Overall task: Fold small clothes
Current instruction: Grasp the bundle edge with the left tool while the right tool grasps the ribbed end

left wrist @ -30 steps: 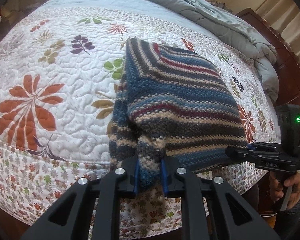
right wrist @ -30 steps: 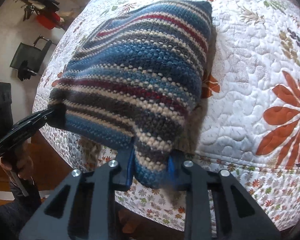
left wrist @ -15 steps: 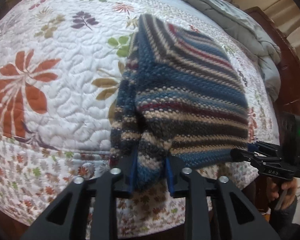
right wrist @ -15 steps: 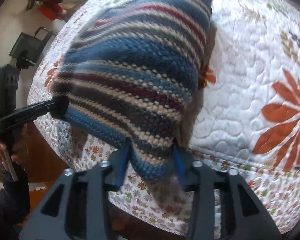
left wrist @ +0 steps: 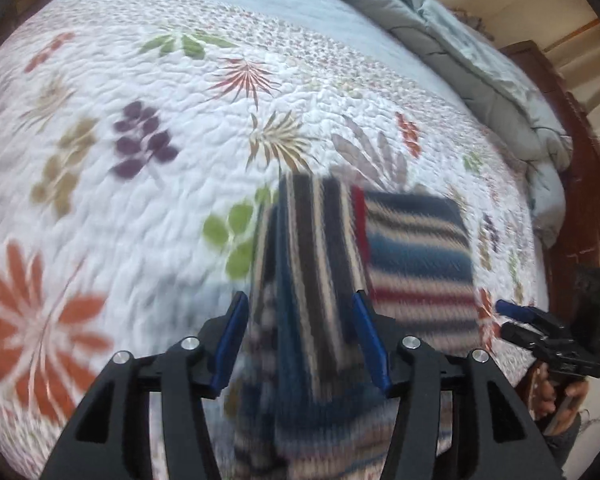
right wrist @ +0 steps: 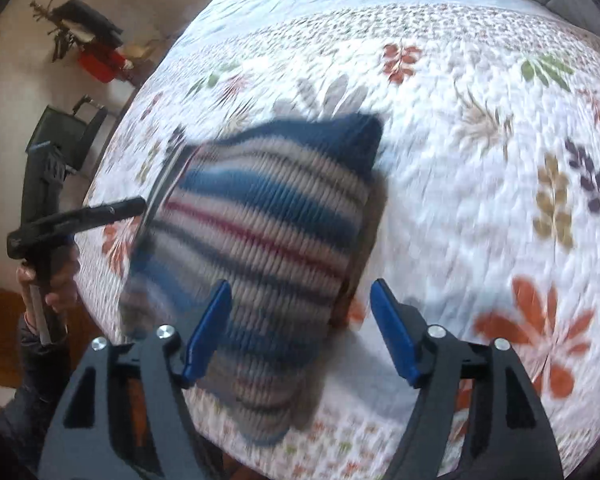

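A striped knit sweater (left wrist: 416, 248) in blue, cream, grey and red lies folded on the floral quilt (left wrist: 160, 208), blurred by motion. My left gripper (left wrist: 300, 300) has its jaws opening. The sweater's near fold lies between the blue pads (left wrist: 232, 332), which no longer pinch it. My right gripper (right wrist: 300, 287) is also opening over the sweater (right wrist: 268, 208), with its right pad (right wrist: 392, 332) clear of the knit. The right gripper (left wrist: 506, 318) shows beside the sweater's right edge in the left wrist view. A finger of the left gripper (right wrist: 112, 212) shows at the sweater's left edge.
A grey duvet (left wrist: 460, 40) is bunched along the far right side of the bed, next to dark wooden furniture (left wrist: 584, 208). On the floor left of the bed stand a black case (right wrist: 64, 136) and a red object (right wrist: 100, 64). The person's hands hold both handles.
Both grippers moved forward over the bed with the sweater's lower edge, then opened. The sweater now lies shorter, folded over itself. Earlier each gripper was shut on a corner of it.
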`<state>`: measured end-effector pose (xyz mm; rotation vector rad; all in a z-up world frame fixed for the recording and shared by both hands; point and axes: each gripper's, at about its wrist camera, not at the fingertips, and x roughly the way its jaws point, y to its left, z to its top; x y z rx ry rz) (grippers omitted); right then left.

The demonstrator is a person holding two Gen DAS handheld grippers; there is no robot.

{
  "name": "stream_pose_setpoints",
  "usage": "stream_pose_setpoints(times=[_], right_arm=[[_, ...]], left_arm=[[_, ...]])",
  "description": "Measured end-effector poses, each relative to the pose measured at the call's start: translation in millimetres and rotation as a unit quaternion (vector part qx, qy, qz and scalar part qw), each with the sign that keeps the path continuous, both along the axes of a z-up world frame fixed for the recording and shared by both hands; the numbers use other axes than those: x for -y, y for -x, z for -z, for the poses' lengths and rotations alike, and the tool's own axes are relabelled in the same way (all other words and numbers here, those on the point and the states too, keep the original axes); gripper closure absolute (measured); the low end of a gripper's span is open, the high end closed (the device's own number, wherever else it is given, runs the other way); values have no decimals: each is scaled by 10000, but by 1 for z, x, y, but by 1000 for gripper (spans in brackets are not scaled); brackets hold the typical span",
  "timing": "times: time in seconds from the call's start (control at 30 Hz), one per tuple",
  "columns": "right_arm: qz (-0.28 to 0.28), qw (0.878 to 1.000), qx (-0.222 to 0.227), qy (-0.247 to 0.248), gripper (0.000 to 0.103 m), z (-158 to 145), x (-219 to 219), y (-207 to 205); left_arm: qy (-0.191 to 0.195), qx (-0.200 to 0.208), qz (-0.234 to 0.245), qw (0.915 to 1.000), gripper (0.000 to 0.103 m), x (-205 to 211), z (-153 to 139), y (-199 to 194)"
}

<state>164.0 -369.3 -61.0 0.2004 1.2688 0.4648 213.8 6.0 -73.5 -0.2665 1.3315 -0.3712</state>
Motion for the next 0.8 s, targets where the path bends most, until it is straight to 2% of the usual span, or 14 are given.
stream_pose_setpoints(times=[0.03,0.1,0.2,0.3,0.37,0.43,0.5,0.6,0.7,0.8], right_arm=[[37,10000,-47,11,29,4,-1,-12],[88,9996,-237,-91,28,15,1,-33],[218,9970,-665,-317,27,43,9,-59],[283,9905,-1048,-841,27,69,14,-73],[262,9875,-1115,-1081,27,74,14,-77],[211,9857,-1110,-1247,40,75,13,-78],[158,9843,-1110,-1364,46,72,11,-77],[-1,9902,-907,-1064,54,59,1,-77],[-159,9952,-609,-747,61,44,-11,-73],[-287,9968,-298,-684,64,32,-21,-70]], left_arm=[[-29,-82,-16,10000,49,3,7,-9],[147,-261,14,9996,49,8,18,-18],[632,-471,40,9969,51,16,26,-26],[561,-470,85,9973,56,22,28,-28],[619,-514,19,9968,63,20,32,-30],[738,-567,-86,9956,76,15,33,-32],[734,-621,-219,9951,82,13,36,-33],[535,-550,-274,9967,85,13,32,-31],[180,-312,-218,9991,88,11,21,-29],[273,-251,-364,9986,90,-4,18,-34]])
